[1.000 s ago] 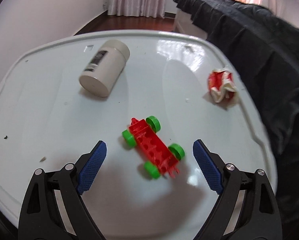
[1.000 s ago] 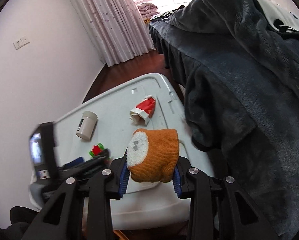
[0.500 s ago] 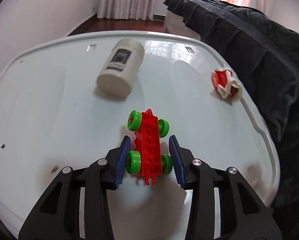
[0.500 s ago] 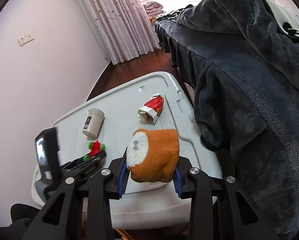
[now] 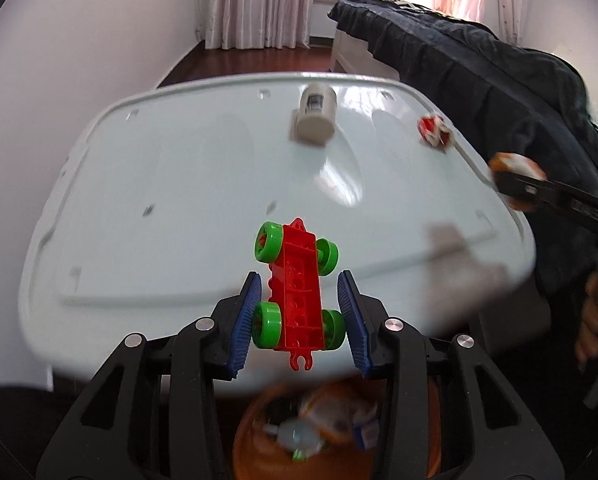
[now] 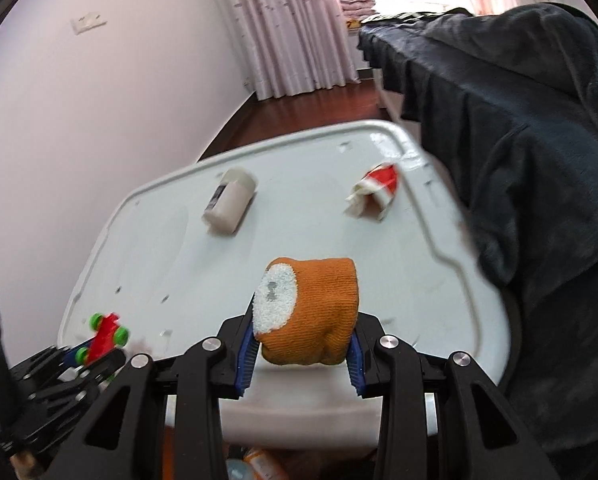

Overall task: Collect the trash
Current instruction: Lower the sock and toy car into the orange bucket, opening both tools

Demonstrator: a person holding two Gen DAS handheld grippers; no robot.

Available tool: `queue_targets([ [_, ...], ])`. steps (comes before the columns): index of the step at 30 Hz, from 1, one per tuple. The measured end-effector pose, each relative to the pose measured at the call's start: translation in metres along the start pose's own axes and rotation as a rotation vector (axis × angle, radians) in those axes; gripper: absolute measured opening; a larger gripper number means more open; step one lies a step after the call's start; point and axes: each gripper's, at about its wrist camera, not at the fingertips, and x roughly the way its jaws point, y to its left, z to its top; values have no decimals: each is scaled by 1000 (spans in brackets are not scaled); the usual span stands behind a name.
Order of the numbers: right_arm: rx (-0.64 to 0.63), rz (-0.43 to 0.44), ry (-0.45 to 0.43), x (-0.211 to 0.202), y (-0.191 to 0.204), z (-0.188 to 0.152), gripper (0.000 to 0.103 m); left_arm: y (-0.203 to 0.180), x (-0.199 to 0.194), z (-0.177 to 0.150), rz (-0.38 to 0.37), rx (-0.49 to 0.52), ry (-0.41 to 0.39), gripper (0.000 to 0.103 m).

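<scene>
The left hand-held gripper (image 5: 299,312) pinches one red toy car (image 5: 297,294) with four green wheels above an orange bin (image 5: 259,440). The right hand-held gripper (image 6: 301,344) clamps one orange sock (image 6: 311,314). On the white tabletop (image 6: 159,248) lie one white bottle (image 6: 231,202) and, well apart, one crumpled red wrapper (image 6: 377,190).

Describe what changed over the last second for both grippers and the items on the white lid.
The left gripper closed on the red toy car, then lifted it off the white lid and drew it back over the orange bin. The right gripper stayed shut on the orange sock. The white bottle and crumpled red wrapper lie where they were.
</scene>
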Motion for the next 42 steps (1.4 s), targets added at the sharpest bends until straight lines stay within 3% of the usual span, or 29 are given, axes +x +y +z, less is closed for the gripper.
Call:
queue_targets([
  [3, 1, 53, 54, -7, 23, -31, 37, 3, -15, -21, -10, 23, 25, 39],
  [9, -75, 67, 118, -31, 63, -85, 37, 6, -37, -56, -2, 51, 31, 39],
  [19, -60, 42, 256, -32, 79, -160, 37, 11, -6, -93, -53, -21, 179, 39],
  [27, -67, 26, 312, -20, 80, -169, 37, 12, 6, -98, -67, -24, 227, 40],
  [33, -65, 21, 346, -13, 77, -172, 43, 16, 11, -98, -68, -42, 251, 40],
  [35, -58, 19, 348, -13, 76, -172, 54, 16, 12, -98, -61, -44, 261, 43],
  [36, -55, 14, 341, -14, 75, -172, 60, 16, 13, -97, -56, -47, 263, 50],
  [38, -47, 15, 326, -18, 73, -170, 61, 18, 12, -98, -42, -57, 262, 63],
  [42, -31, 17, 320, -20, 72, -169, 61, 18, 13, -97, -39, -62, 261, 65],
])
